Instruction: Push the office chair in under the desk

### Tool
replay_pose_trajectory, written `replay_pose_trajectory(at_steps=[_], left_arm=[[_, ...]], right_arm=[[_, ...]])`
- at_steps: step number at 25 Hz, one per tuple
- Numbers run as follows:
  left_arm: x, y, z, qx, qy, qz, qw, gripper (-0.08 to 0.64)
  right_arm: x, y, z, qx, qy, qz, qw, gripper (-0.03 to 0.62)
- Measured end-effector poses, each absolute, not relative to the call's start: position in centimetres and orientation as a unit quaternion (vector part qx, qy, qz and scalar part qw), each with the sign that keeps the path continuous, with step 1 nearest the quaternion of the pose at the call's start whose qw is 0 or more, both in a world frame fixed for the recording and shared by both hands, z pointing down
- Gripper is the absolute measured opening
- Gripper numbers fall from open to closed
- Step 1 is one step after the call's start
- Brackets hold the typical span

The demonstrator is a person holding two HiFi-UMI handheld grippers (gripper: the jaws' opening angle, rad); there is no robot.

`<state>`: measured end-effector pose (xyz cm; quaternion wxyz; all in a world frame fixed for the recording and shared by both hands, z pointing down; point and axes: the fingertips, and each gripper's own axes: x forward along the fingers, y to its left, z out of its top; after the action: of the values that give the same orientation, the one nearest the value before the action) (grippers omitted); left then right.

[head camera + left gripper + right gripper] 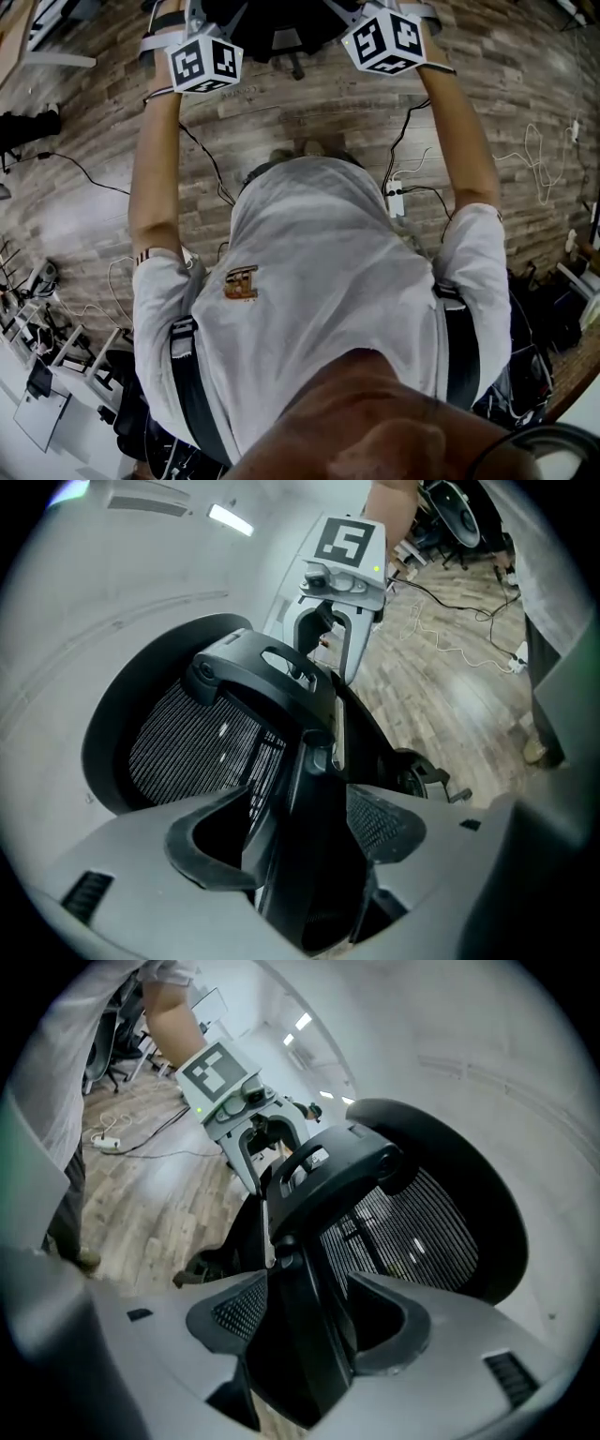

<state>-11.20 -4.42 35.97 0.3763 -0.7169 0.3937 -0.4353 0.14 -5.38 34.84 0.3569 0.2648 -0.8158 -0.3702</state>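
The black office chair (272, 33) shows only at the top edge of the head view, between the two marker cubes (204, 61) (384, 39) at the end of my outstretched arms. In the left gripper view its mesh back (187, 742) and curved top bar fill the middle. My left gripper (300, 827) is open, with the chair's black back frame standing between the jaws. My right gripper (314, 1321) is open astride the same frame from the other side, next to the mesh (422, 1232). Each gripper sees the other (328, 639) (262, 1138) beyond the frame.
Wooden floor (309, 112) lies below, with a white power strip (396, 202) and loose cables (534, 150) on it. Monitors and stands (42, 375) crowd the lower left, dark bags (534, 366) the lower right. A pale wall (112, 592) is behind the chair.
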Motion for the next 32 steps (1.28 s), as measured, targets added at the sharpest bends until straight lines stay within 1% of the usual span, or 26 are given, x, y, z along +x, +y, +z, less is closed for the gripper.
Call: replay_pose_trajectory(at_steps=[6, 10, 15, 24, 32], left_arm=[[-11.0, -6.1, 37.1, -0.688, 0.384, -0.471, 0.396, 0.327], [-11.1, -7.1, 37.4, -0.675, 0.389, -0.488, 0.394, 0.327], [-10.9, -8.3, 37.7, -0.663, 0.393, -0.499, 0.396, 0.327], [-10.7, -9.9, 37.6, -0.649, 0.404, -0.500, 0.407, 0.325], [-10.7, -12.3, 37.8, -0.641, 0.421, -0.511, 0.387, 0.325]], right_arm=[[0.9, -7.9, 36.4, 0.262, -0.755, -0.433, 0.417, 0.255], [1.4, -9.4, 37.0, 0.260, -0.724, -0.466, 0.437, 0.258], [1.7, -10.8, 37.6, 0.261, -0.708, -0.486, 0.441, 0.258], [2.0, -12.3, 37.7, 0.260, -0.692, -0.524, 0.423, 0.256], [2.1, -14.4, 37.8, 0.257, -0.695, -0.524, 0.420, 0.256]])
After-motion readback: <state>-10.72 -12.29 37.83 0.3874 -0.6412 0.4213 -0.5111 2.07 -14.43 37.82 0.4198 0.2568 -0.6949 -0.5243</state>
